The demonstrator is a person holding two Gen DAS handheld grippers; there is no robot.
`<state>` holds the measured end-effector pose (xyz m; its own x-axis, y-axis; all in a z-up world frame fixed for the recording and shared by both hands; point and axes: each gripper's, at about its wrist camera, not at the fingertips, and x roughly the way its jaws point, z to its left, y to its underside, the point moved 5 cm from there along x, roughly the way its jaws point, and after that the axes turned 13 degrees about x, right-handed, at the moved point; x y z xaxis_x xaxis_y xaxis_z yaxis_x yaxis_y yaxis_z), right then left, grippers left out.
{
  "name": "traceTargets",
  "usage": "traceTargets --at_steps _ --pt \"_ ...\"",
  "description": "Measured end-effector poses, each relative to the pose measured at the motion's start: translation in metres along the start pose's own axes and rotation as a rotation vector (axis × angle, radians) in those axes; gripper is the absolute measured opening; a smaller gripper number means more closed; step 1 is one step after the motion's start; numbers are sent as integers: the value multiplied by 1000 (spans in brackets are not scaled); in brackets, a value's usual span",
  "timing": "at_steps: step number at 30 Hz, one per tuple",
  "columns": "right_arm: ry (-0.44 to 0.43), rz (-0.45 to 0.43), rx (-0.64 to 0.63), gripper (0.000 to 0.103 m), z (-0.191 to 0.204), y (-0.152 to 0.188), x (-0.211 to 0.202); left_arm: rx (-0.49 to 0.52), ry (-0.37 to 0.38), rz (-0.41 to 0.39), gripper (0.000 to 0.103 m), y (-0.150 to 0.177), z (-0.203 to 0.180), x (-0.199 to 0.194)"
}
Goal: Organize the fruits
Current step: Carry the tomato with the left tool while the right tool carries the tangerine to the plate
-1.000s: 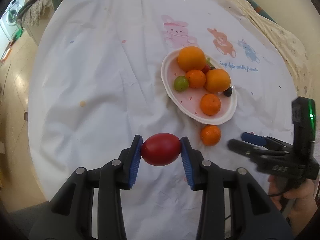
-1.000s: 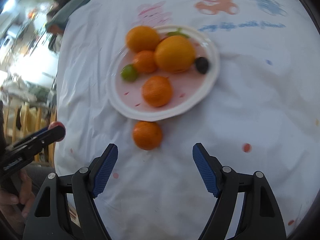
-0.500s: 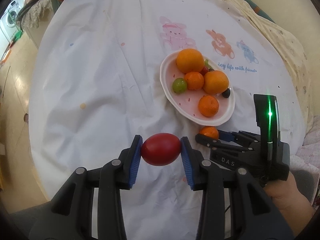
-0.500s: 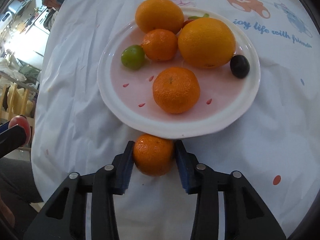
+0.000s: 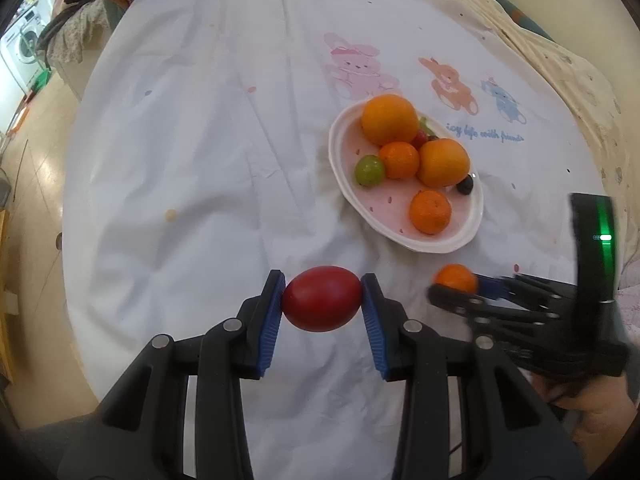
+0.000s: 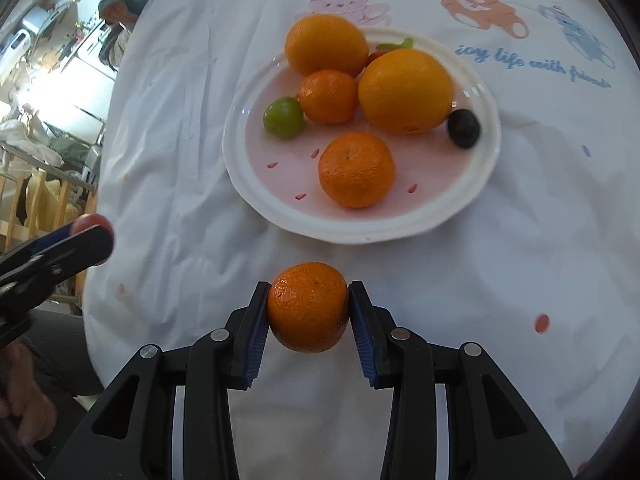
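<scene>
Left wrist view
Surface: white tablecloth (image 5: 192,168) spreads under everything you see, and a cream patterned cloth (image 5: 560,64) lies past the far side of the plate.
Writing: blue script beyond the plate (image 5: 340,184) reads "joy life with friends"; its first letters are half hidden by fruit.
Printed animals: three beyond the plate, one pink, one orange, one blue.
Plate count: two large oranges (image 5: 390,119), two small mandarins (image 5: 430,212), one green fruit (image 5: 370,170), one dark fruit (image 5: 465,186), plus something red tucked between the oranges that you cannot identify.
Your left gripper (image 5: 322,300): blue pads clamped on a red egg-shaped fruit (image 5: 322,299), on the near side of the plate.
Your right gripper (image 5: 460,286): near and to the right of the plate, blurred, with a mandarin (image 5: 456,278) between its fingers; a green light strip glows on its body.

Right wrist view
Background: cluttered room with wooden railings, left of the plate (image 6: 486,160).
Writing: same blue script, to the right beyond the plate.
Plate count: same six whole fruits, with a red and green scrap behind the oranges.
Your right gripper (image 6: 309,309): its fingers have just been closing and now pinch the mandarin (image 6: 308,306) from both sides, just on the near side of the plate rim.
Your left gripper (image 6: 94,236): far left of the plate; the red fruit (image 6: 90,222) peeks above its finger.
</scene>
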<state>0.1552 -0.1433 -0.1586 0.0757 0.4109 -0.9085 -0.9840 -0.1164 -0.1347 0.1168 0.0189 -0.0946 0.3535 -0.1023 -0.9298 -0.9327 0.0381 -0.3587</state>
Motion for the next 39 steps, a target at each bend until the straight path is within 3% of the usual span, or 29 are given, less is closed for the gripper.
traceTargets --at_steps 9,21,34,39 --pt "-56 -49 48 40 -10 15 -43 27 -48 -28 35 2 2 1" --pt "-99 -197 119 41 -38 23 -111 85 -93 -107 34 4 -4 -21" --pt "-228 -394 159 41 -41 -8 -163 73 -90 -206 34 -28 -13 -59" --pt "-246 -415 130 41 -33 -28 -164 75 -89 -233 35 -50 -17 -63"
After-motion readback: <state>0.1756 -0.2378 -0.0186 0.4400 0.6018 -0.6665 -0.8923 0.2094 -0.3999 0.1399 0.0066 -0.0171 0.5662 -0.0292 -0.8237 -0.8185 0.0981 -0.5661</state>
